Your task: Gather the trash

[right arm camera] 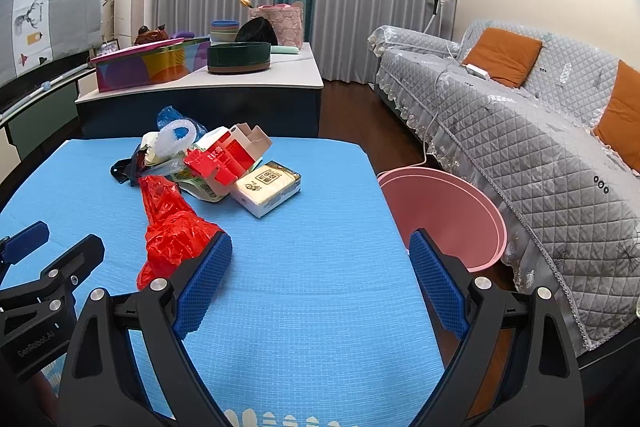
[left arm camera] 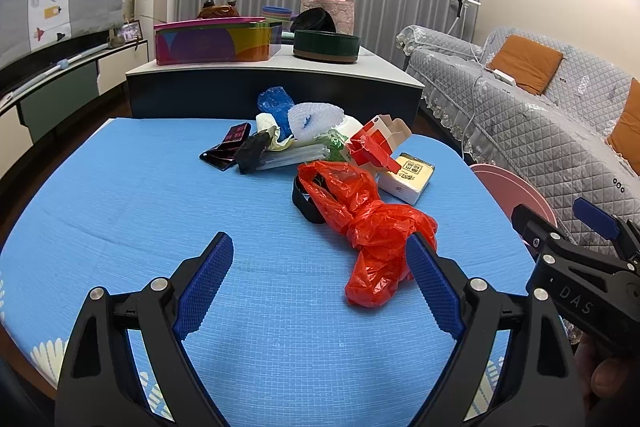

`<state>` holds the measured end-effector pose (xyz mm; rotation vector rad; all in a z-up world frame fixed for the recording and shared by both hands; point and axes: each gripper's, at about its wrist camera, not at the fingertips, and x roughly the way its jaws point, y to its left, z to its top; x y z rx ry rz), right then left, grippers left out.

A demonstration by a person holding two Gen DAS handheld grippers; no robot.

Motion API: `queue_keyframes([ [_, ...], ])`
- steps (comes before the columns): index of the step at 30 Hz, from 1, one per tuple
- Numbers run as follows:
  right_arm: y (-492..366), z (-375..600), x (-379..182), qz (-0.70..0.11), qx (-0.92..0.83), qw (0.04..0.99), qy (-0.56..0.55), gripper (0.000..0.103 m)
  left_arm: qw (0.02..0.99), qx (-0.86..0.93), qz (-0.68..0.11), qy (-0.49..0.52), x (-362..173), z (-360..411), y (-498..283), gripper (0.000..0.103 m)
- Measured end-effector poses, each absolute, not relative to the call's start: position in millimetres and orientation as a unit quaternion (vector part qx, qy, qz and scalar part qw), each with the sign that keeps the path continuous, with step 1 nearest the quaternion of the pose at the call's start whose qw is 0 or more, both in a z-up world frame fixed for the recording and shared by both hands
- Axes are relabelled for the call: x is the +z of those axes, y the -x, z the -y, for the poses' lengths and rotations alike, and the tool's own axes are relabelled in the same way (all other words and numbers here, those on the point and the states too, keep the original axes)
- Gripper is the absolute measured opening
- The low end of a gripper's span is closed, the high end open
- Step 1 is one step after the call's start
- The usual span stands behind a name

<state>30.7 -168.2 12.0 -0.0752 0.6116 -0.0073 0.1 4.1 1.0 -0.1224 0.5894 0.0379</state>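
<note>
A heap of trash lies on the blue mat (left arm camera: 160, 211) toward the far side. It holds a crumpled red plastic bag (left arm camera: 372, 227) (right arm camera: 172, 227), a red and white carton (left arm camera: 376, 143) (right arm camera: 228, 157), a pale tissue pack (left arm camera: 406, 173) (right arm camera: 268, 187), bubble wrap (left arm camera: 316, 119), a blue bag (left arm camera: 274, 103) and black wrappers (left arm camera: 250, 149). My left gripper (left arm camera: 320, 283) stands open over bare mat, its right finger just beside the red bag's near end. My right gripper (right arm camera: 320, 283) is open too, with nothing between its fingers. A pink bin (right arm camera: 444, 211) (left arm camera: 516, 195) stands on the floor off the mat's right edge.
Behind the mat stands a low dark cabinet (left arm camera: 276, 87) with a colourful box (left arm camera: 216, 43) and a green round tin (left arm camera: 326, 45). A grey quilted sofa (right arm camera: 520, 131) with orange cushions runs along the right. A TV stand lines the left wall.
</note>
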Motion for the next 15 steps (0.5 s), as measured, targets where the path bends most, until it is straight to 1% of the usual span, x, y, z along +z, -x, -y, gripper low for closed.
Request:
queue_keyframes([
  [15,-30.5,170.9,12.6,-0.302,-0.003,0.953,0.030,0.088,0.954,0.017,-0.292,0.061,0.0,0.9,1.0,0.085],
])
